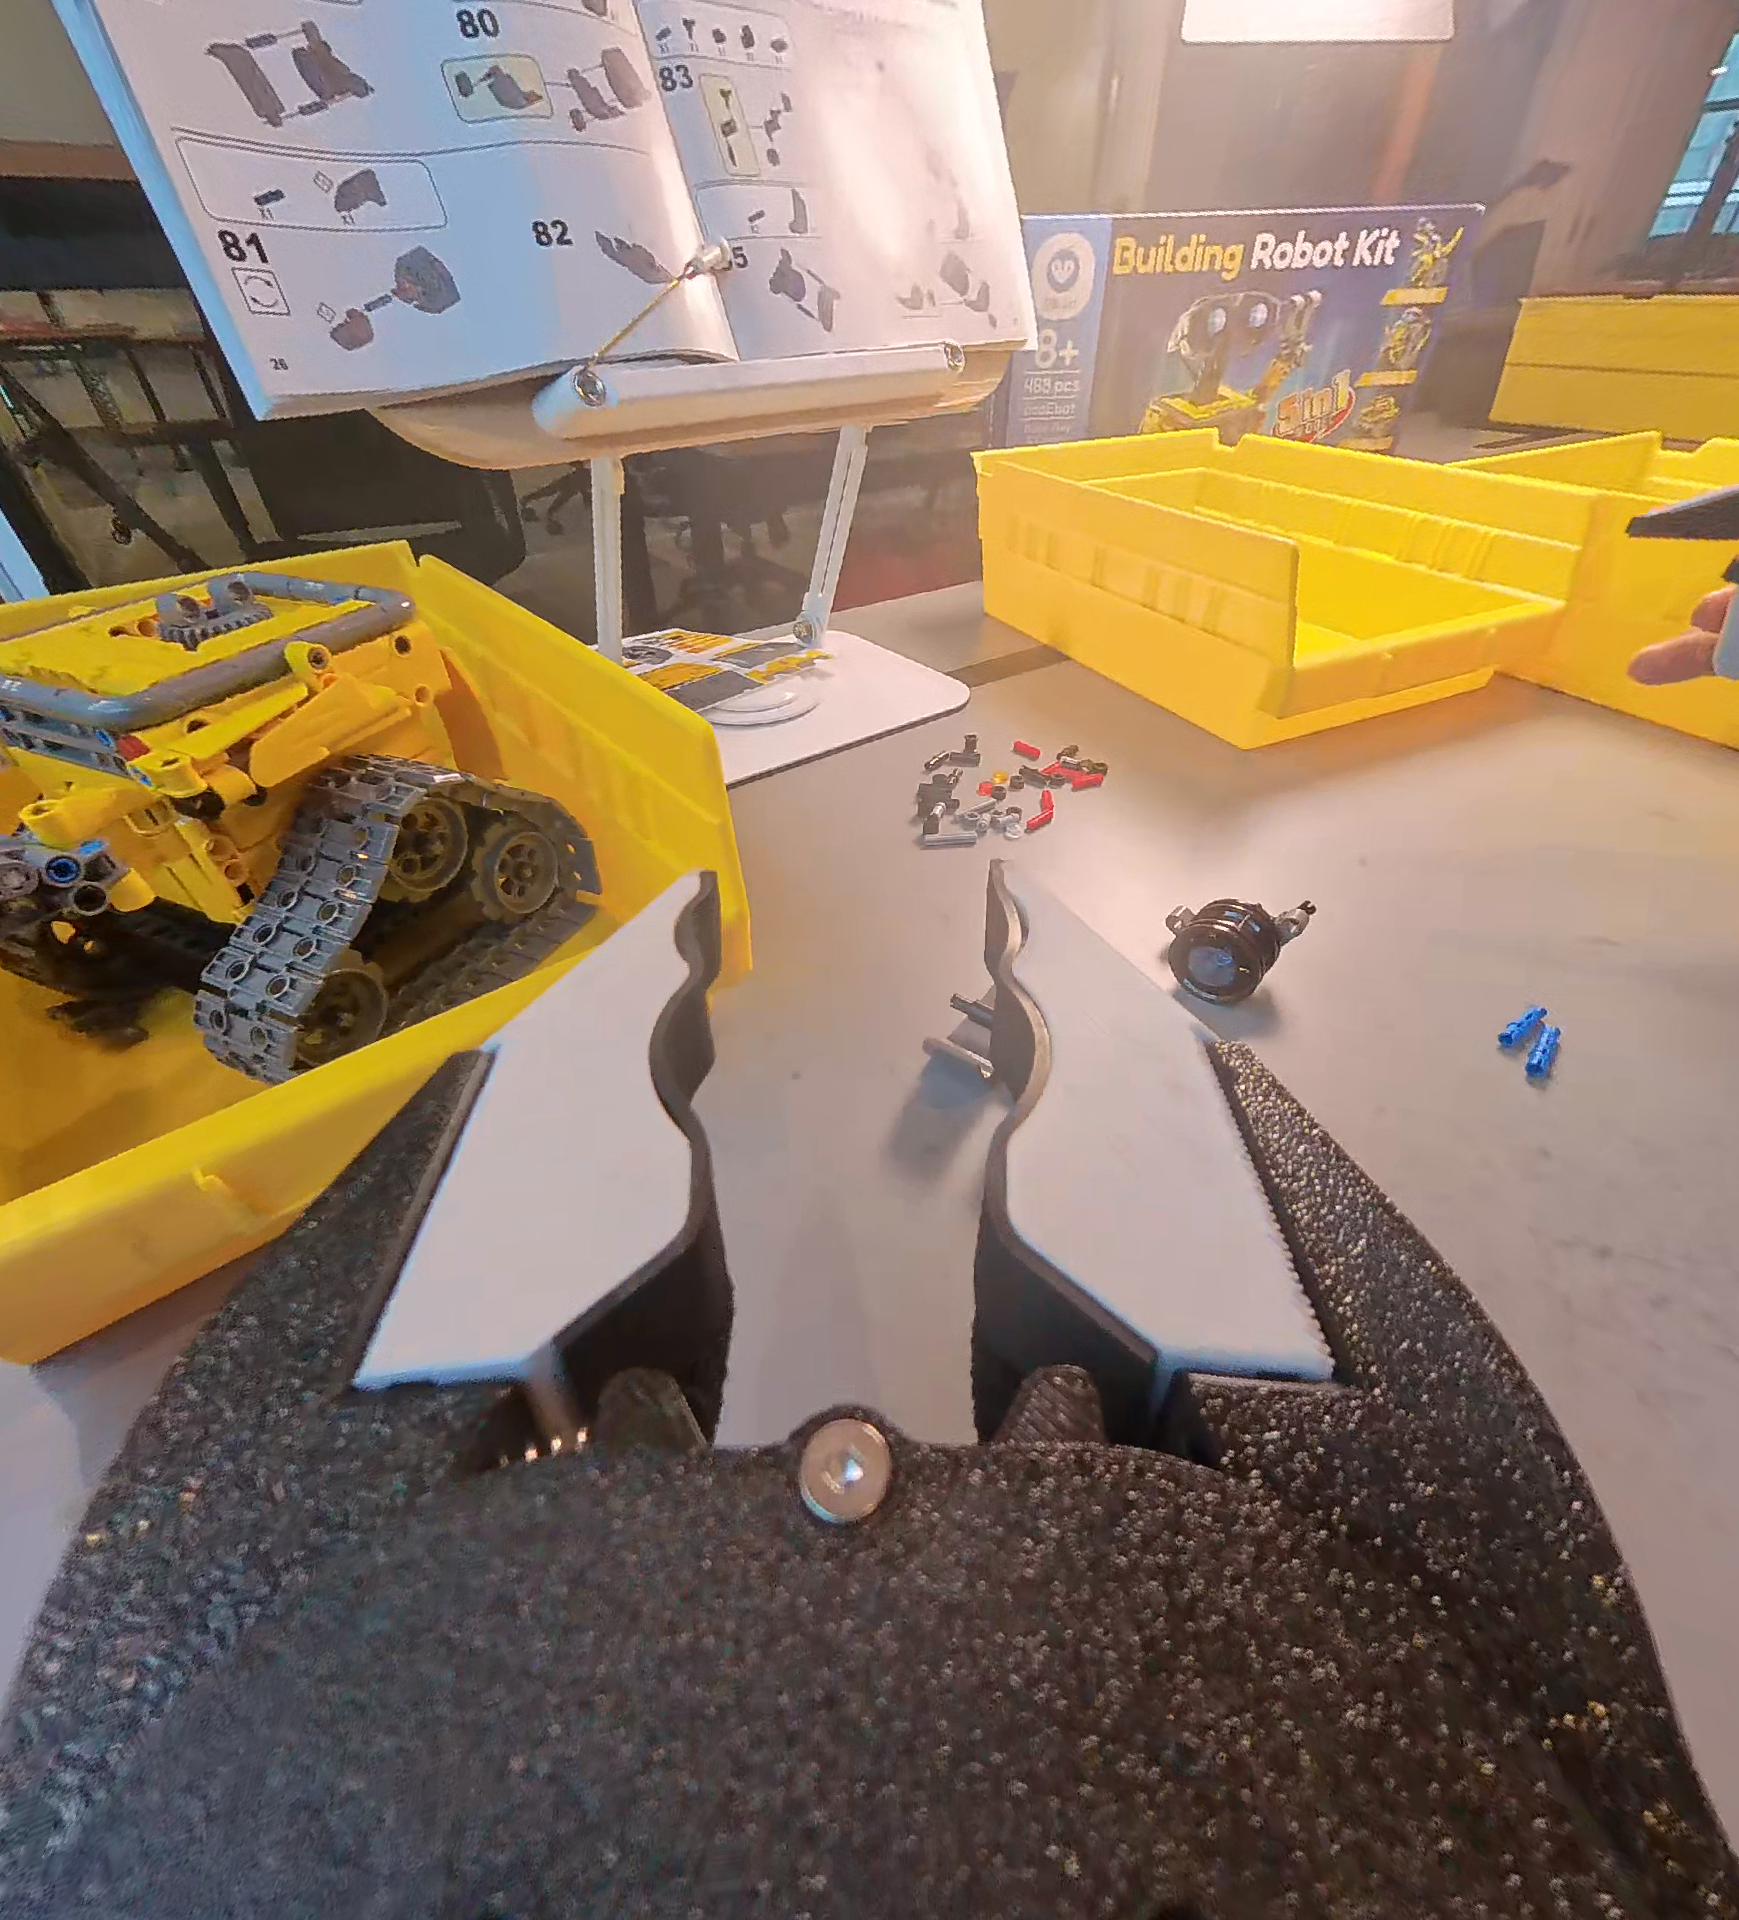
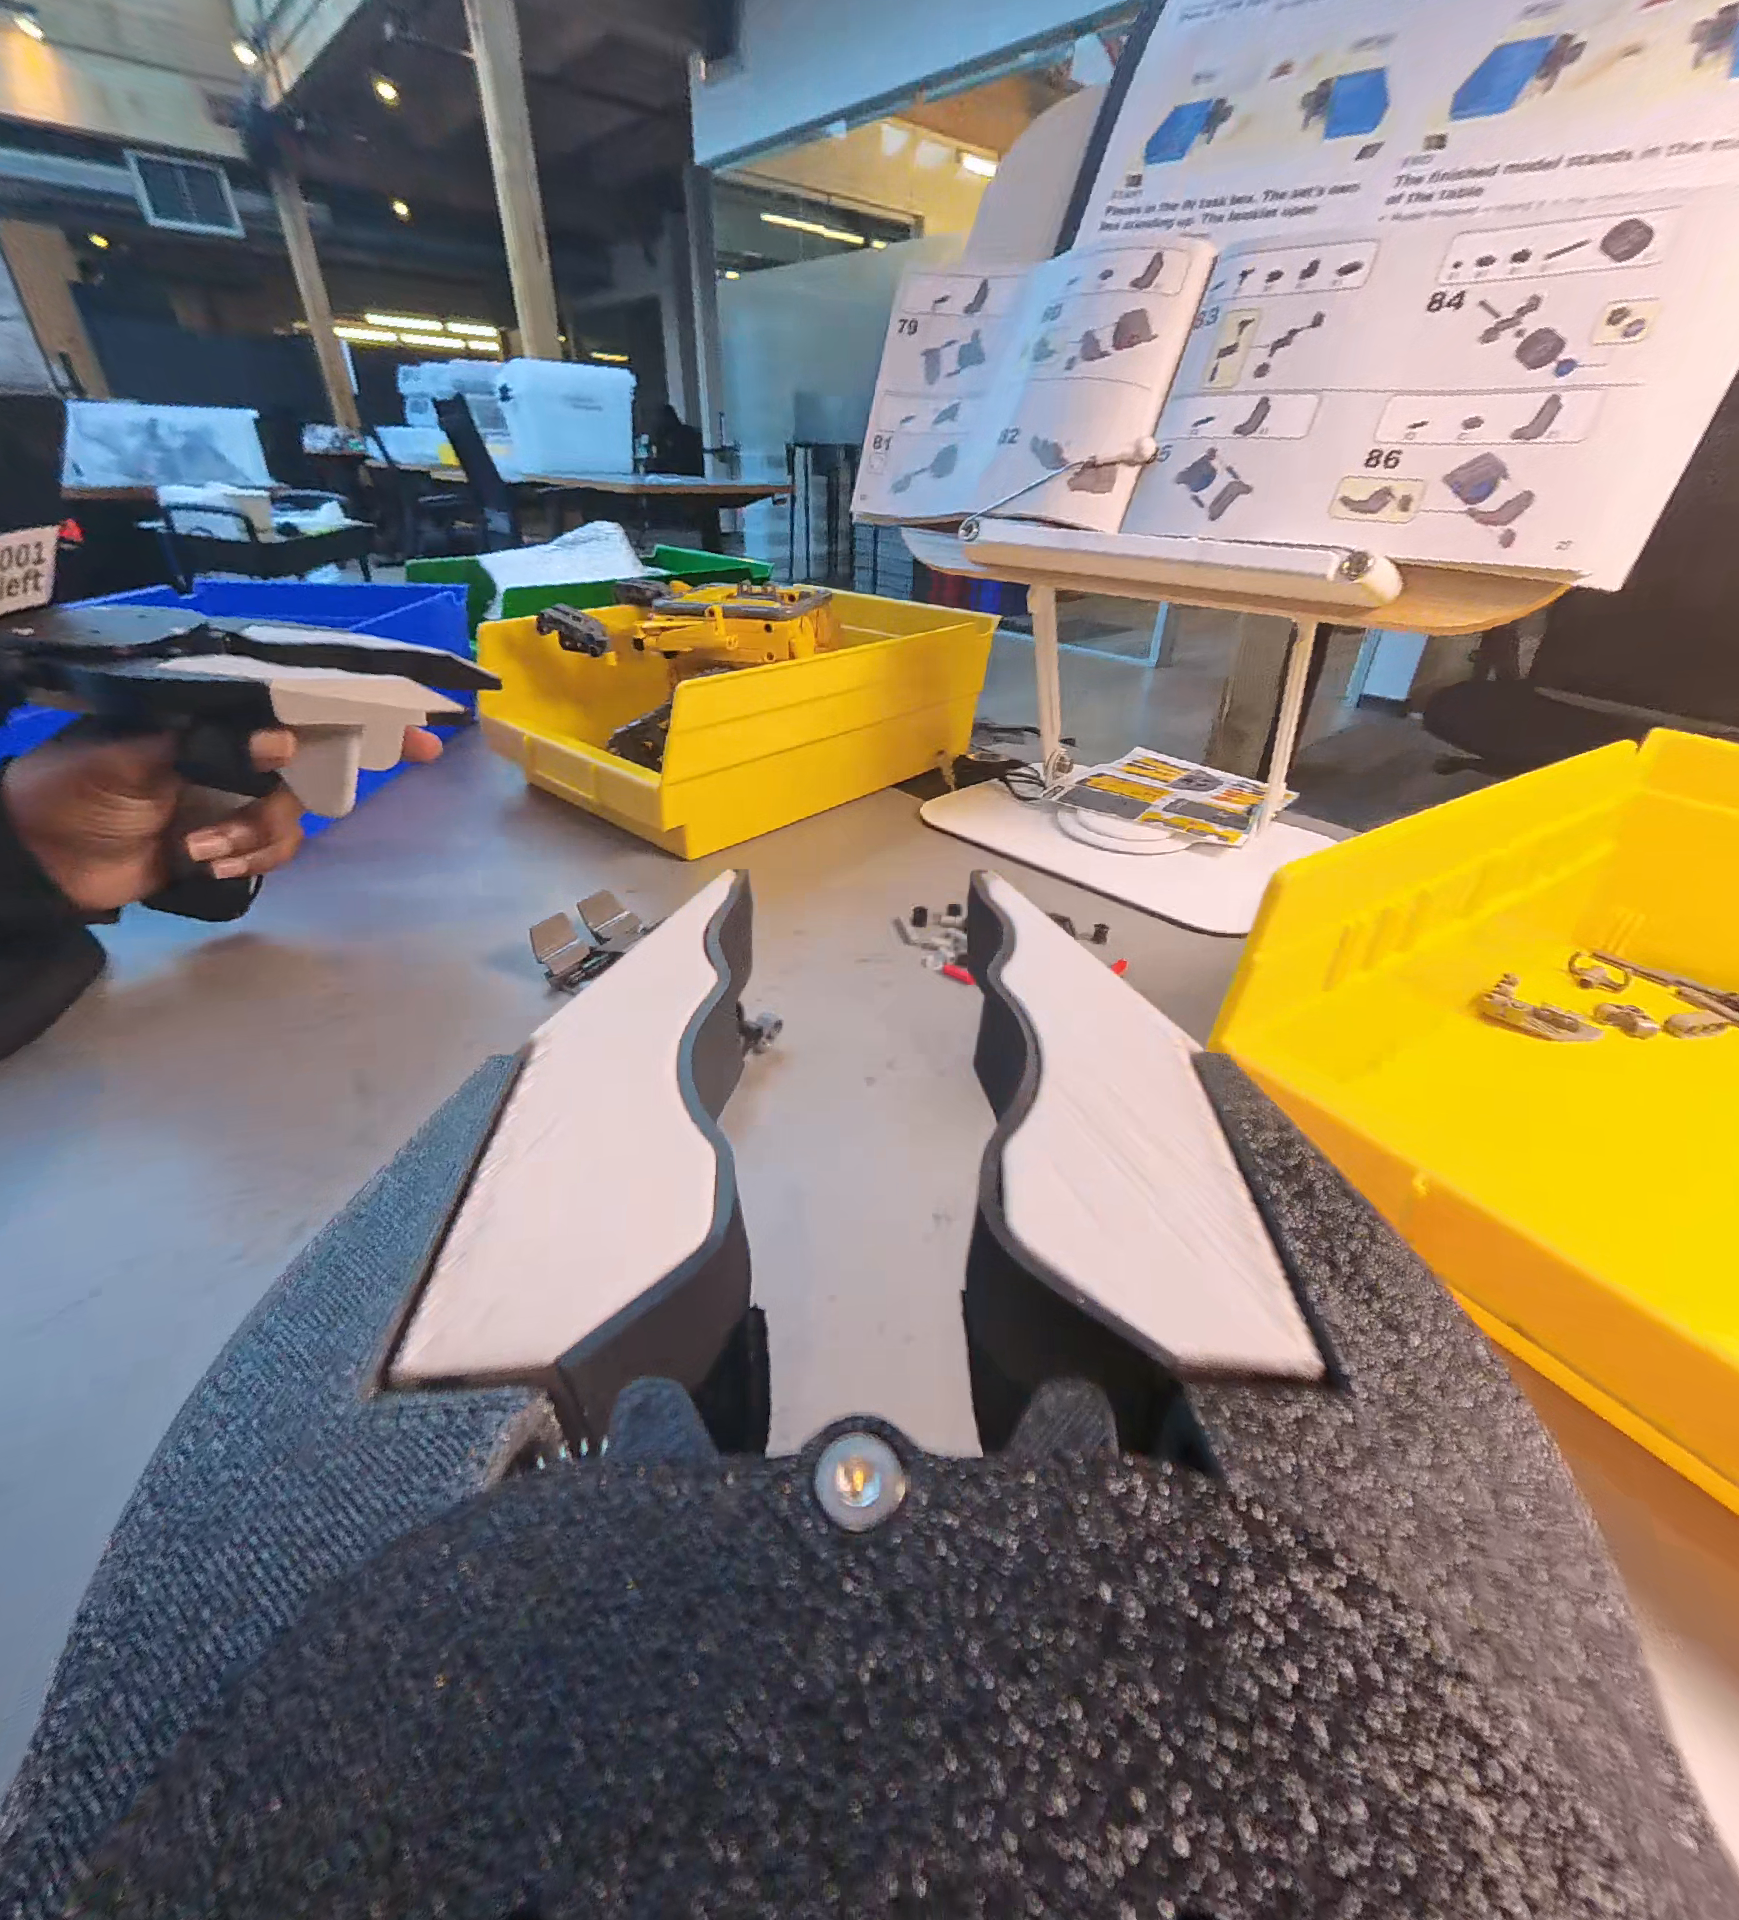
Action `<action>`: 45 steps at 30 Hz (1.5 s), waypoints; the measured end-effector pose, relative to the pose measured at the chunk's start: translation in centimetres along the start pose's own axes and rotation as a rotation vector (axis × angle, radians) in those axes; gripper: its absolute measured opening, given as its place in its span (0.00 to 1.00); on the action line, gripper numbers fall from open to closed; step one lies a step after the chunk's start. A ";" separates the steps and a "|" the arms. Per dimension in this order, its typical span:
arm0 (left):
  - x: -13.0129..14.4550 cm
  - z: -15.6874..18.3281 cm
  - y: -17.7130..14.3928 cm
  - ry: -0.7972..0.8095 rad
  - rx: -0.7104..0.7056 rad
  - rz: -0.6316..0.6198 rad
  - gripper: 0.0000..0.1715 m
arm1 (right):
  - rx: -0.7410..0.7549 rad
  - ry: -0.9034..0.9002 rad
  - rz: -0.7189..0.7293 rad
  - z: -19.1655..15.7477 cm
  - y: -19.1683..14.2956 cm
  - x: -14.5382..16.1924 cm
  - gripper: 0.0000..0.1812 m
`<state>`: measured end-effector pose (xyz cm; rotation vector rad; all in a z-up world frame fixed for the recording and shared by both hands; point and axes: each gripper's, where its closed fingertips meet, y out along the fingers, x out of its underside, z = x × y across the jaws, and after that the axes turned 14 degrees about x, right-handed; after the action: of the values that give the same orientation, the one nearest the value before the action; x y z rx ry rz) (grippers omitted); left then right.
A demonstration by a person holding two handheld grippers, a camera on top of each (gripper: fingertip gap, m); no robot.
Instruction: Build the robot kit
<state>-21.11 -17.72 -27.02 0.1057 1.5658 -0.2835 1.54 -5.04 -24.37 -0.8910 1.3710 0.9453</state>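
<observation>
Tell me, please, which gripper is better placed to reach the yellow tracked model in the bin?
Left, probably. The left gripper sits right beside the bin holding the model, fingers open. From the right gripper, that bin lies far across the table.

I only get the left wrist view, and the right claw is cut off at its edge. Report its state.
Observer: The right claw is open and empty, over the grey table.
Operator: Report what lies in the bin beside it.
Observer: The yellow bin on its right holds a few small tan and grey pieces.
Operator: Name what is behind the left claw.
Observer: A blue bin stands behind the left claw.
</observation>
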 end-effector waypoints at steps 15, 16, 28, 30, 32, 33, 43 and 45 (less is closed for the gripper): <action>-6.0 -0.9 -3.9 0.032 -0.054 0.174 0.02 | -0.007 -0.101 -0.036 -0.9 0.1 1.4 0.15; -7.2 -1.9 -5.5 0.061 -0.109 0.169 0.01 | -0.010 -0.108 -0.051 -1.0 0.2 1.8 0.15; 0.9 -17.4 -25.6 -0.191 -0.259 -0.733 0.17 | -0.035 -0.162 -0.107 -1.9 0.6 3.2 0.14; 3.9 -17.8 -25.5 -0.218 -0.212 -0.848 0.19 | -0.033 -0.167 -0.117 -1.9 0.7 3.4 0.14; 6.5 -17.8 -24.9 -0.204 -0.172 -0.971 0.22 | -0.029 -0.169 -0.123 -1.8 0.7 3.6 0.14; 7.6 -17.7 -24.5 -0.190 -0.155 -1.028 0.22 | -0.027 -0.172 -0.126 -1.8 0.7 3.7 0.14; 12.5 -18.1 -23.1 -0.099 -0.108 -1.322 0.04 | -0.017 -0.180 -0.133 -1.5 0.6 3.8 0.14; 12.2 -17.7 -23.6 -0.086 -0.094 -1.351 0.04 | -0.021 -0.190 -0.129 -1.6 0.5 3.7 0.14</action>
<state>-44.25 -37.43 -36.62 -1.0610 1.3436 -1.2285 0.43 -6.24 -28.07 -0.8711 1.1306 0.9221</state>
